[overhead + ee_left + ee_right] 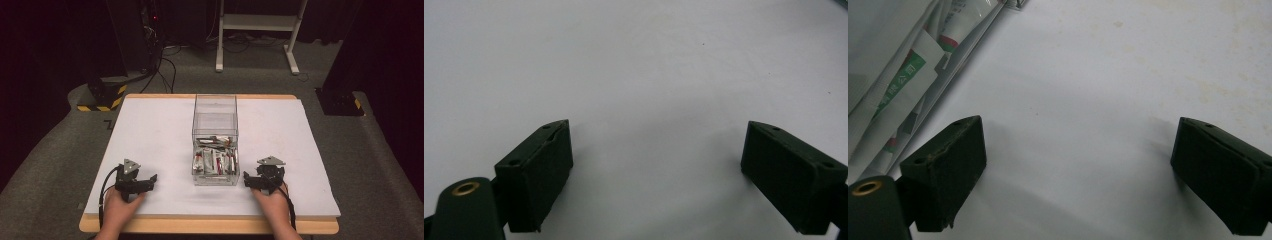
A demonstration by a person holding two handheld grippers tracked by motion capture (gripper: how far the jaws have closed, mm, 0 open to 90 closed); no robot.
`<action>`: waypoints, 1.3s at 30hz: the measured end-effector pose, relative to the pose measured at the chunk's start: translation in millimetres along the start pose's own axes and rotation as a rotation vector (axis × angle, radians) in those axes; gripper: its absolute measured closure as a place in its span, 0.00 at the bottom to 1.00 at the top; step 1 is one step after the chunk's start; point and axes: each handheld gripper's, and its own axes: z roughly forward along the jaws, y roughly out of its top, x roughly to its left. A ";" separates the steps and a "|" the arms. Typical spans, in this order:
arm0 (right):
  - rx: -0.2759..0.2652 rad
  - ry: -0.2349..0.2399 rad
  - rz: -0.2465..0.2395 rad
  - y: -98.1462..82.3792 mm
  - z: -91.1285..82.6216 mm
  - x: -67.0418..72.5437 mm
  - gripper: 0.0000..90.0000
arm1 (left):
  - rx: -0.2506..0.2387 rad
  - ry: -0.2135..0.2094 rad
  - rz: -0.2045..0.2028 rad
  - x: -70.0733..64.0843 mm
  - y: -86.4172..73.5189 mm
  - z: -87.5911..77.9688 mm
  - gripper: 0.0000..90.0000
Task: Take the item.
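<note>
Nearest the table's front edge, the left gripper (pixel 150 179) rests low on the white board (pixel 150 130), its jaws spread wide with nothing but bare surface between them. Opposite it, the right gripper (pixel 248 182) sits just beside the clear box (pixel 215 107), also with jaws wide apart and empty. In the right gripper view the box's wall and the printed packets (pixel 903 75) behind it lie close off the left jaw. The box stands at the middle of the board, and the packets (pixel 215 161) are heaped in its near half; the far half looks empty.

The step in hand seems to be a first reach into the box. The person does well to lift the right gripper above the rim before moving over it, then come down onto one packet at the top of the heap. The left gripper can steady the box's near wall so it does not slide.
</note>
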 end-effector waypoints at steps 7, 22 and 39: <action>0.004 0.001 0.001 0.2 -0.1 -0.1 0.08 | 0.001 -0.001 -0.001 0.1 0.1 0.0 0.15; -0.004 -0.008 -0.003 -0.3 -0.9 1.7 0.10 | 0.000 -0.001 -0.001 0.1 0.1 0.1 0.15; -0.009 0.003 -0.006 -0.2 -2.2 -0.1 0.11 | 0.001 -0.002 -0.001 0.2 0.2 0.1 0.15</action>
